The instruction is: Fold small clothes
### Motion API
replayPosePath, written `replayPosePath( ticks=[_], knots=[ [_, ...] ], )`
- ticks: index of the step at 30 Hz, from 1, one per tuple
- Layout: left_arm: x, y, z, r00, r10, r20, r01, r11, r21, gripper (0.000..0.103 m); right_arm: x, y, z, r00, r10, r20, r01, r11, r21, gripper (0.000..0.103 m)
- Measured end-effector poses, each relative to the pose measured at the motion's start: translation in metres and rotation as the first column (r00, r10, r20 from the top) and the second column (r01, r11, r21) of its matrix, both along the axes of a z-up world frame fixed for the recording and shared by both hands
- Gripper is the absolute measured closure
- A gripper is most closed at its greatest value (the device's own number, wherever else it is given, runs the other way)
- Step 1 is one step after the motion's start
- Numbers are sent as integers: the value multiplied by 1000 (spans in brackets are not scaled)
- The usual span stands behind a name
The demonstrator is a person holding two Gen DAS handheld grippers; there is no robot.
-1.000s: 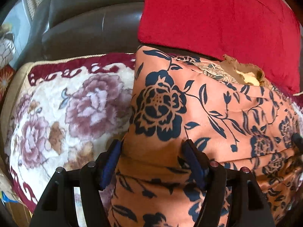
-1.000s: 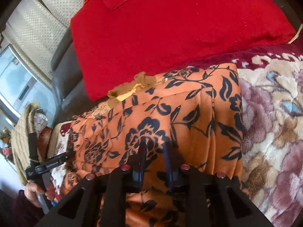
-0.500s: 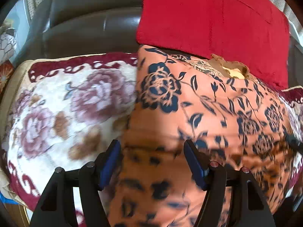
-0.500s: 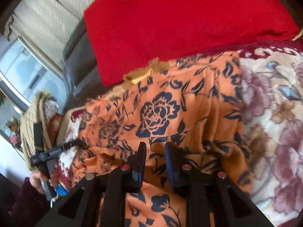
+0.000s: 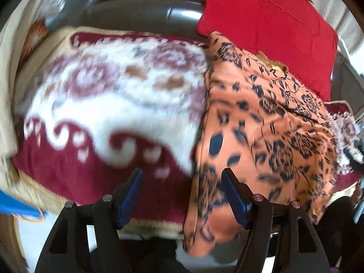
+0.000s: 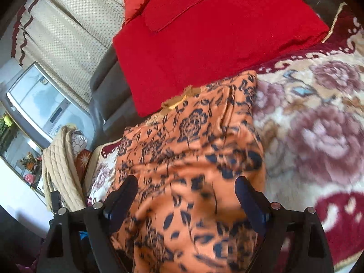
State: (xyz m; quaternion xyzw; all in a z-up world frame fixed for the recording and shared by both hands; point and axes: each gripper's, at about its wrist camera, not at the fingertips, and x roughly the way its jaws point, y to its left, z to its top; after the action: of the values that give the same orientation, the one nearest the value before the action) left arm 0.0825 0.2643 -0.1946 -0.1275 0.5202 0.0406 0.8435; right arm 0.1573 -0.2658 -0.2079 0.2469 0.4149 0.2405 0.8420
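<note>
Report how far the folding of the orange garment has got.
Done: the orange floral-print garment lies as a long strip on the flowered blanket, its near end hanging over the front edge. In hand: nothing; left gripper and right gripper are both open. Left: folding it shorter.

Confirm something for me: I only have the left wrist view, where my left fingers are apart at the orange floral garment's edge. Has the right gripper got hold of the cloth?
Observer: No. In the right wrist view the right gripper is open, its fingers wide apart and pinching nothing.
Operator: Where is it relative to the garment?
Observer: Over it. The orange floral garment fills the whole gap between those fingers, and the floral blanket shows just past the finger on the image's right.
</note>
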Motion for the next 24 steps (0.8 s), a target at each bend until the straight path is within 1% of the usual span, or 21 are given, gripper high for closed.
replayPosePath(
  ticks=[2,4,5,7,10,13,16,18,19,20,22,24],
  knots=[
    [-12,3,-9,1000,11,-17,-12,999,-44,32,-8,2,-6,999,9,-35,-9,1000,-6,13],
    [-24,0,-17,999,8,-32,-10,998,-68,38,-17,1,-15,996,11,-85,-12,1000,-8,13],
    [-29,-4,-21,999,-4,-39,1,997,-76,39,-24,0,-20,993,11,-116,-13,1000,-14,13],
    [-35,-9,-27,999,-16,-47,12,996,-94,39,-33,-1,-31,986,1,-165,-7,999,-36,13],
    [-35,-13,-38,997,-17,-81,7,992,-123,38,-46,-5,-46,969,-21,-244,6,998,-63,13],
    [-29,-16,-50,990,-11,-142,-8,992,-129,34,-55,-10,-59,953,-58,-296,29,995,-100,13],
    [-25,-20,-54,991,-18,-135,2,993,-117,34,-59,-13,-69,938,-80,-338,40,992,-123,13],
    [-25,-22,-51,994,-34,-106,21,993,-117,34,-60,-13,-76,928,-90,-361,41,989,-142,13],
    [-25,-25,-50,995,-49,-92,39,994,-106,34,-60,-12,-80,923,-89,-375,35,988,-149,13],
    [-23,-28,-50,994,-58,-92,50,994,-92,37,-60,-11,-86,915,-93,-393,31,986,-161,13],
    [-21,-32,-52,993,-76,-92,69,994,-81,68,-59,-5,-95,907,-89,-411,21,986,-166,13],
    [-18,-31,-54,992,-78,-100,70,995,-74,70,-58,5,-108,896,-83,-437,4,984,-180,14]
  ],
)
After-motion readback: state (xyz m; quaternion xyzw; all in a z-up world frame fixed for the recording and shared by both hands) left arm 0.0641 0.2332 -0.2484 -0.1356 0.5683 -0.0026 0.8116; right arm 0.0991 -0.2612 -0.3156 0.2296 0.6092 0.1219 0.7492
